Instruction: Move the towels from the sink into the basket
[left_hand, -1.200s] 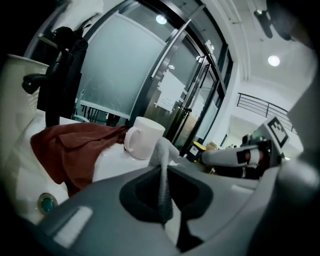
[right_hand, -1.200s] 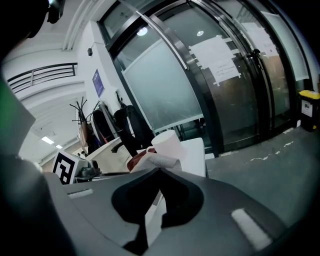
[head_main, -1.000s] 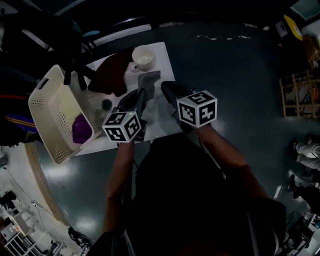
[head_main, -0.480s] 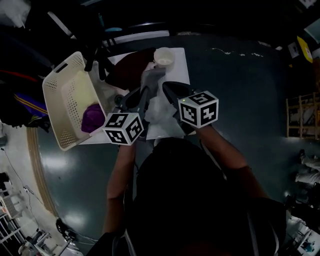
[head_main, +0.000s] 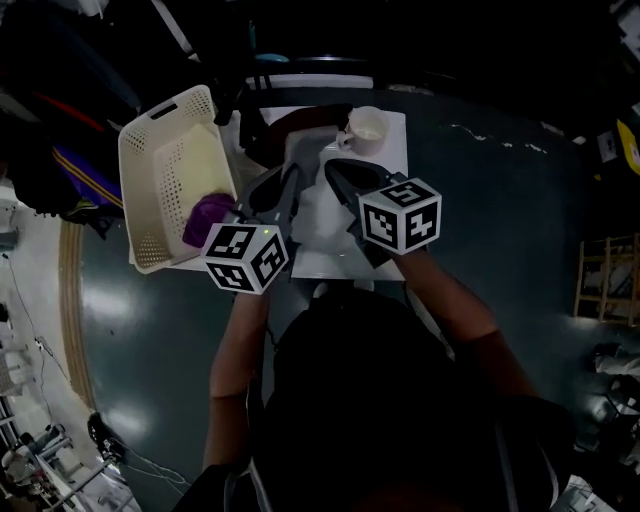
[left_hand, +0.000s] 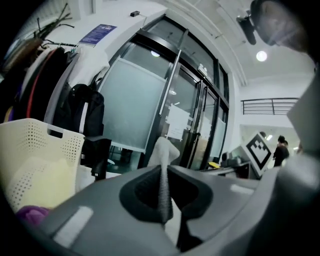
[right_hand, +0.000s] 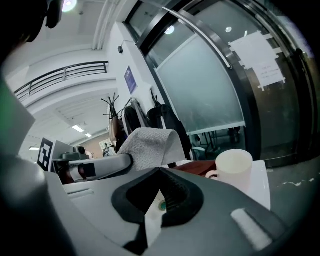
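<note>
**A:** Starting from the left, where do things stand?

**B:** The pale perforated basket (head_main: 180, 165) sits at the left end of the white surface (head_main: 392, 150), with a purple towel (head_main: 208, 218) already in it. Just right of it, the left tool (left_hand: 163, 180) is clamped on a fold of the grey towel (left_hand: 165, 150). The towel rises in a soft peak past the jaws, up off the surface and not yet over the basket.

**A:** And the right tool?

**B:** The right tool (right_hand: 159, 175) has its jaws together, close beside the left one. A pale sliver shows in the gap (cloth or the surface behind, I cannot tell). A white mug (right_hand: 232, 165) stands beyond it.

**A:** How will the towel handle?

**B:** Light and limp, I judge. It will droop and trail from wherever it is pinched, so a loose end could catch the basket rim. Its woven face should not slip. Best to pinch through a bunched fold near the middle, as the left tool does, rather than a corner.
</note>
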